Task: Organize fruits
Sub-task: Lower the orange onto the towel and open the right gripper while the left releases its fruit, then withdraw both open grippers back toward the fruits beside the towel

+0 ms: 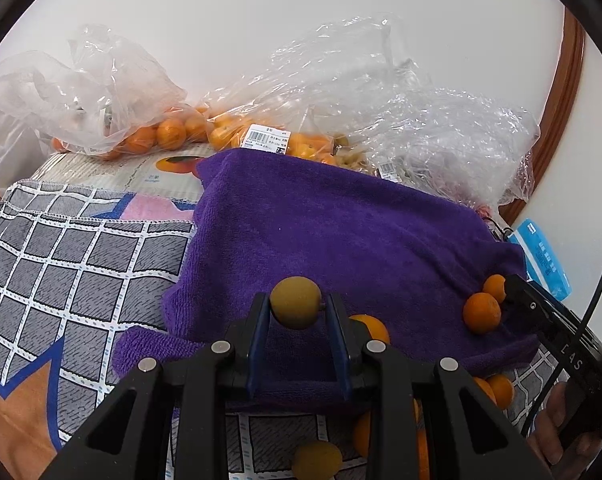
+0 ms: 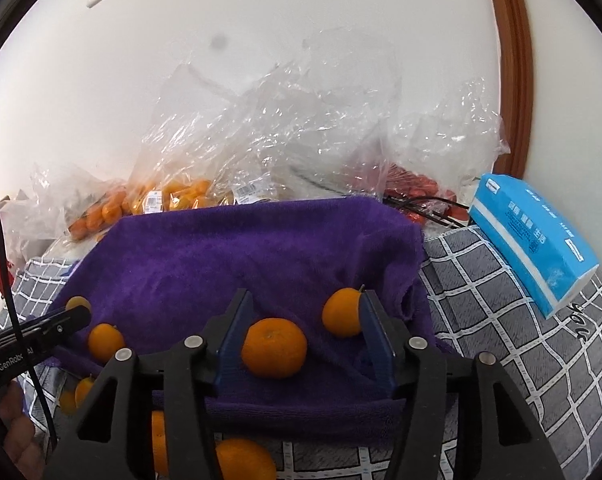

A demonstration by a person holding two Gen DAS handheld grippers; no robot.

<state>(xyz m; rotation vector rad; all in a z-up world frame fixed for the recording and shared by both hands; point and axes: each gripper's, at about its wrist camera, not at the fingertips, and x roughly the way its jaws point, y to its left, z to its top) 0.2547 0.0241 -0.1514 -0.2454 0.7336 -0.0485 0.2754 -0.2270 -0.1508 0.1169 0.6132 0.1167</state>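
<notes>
A grey checked cloth [image 1: 73, 264] with white stitched lines covers the surface at the left, its hemmed edge running toward a crinkled clear bag [image 1: 101, 92] of oranges by the wall. Right of it lies a plush purple towel [image 1: 341, 232], thick-napped, folded over at its near edge, with open nap across its middle. The left gripper [image 1: 297, 308] is clenched on a round, dull yellow-green fruit [image 1: 296, 302], held just above the towel's near fold. A smooth orange [image 1: 481, 312] sits at the towel's right edge, touching a second one behind it, beside the tip of the right gripper [image 2: 301, 340]. In the right wrist view, that gripper's blue pads stand apart and released: a dimpled orange [image 2: 274, 347] rests on the towel between them, close to the left pad, while another [image 2: 342, 311] lies against the right pad. More oranges lie on the checked cloth below the towel's near fold. Further right, a glossy blue tissue pack [image 2: 537, 236] lies tilted on the cloth near the brown wooden frame [image 2: 509, 60].
</notes>
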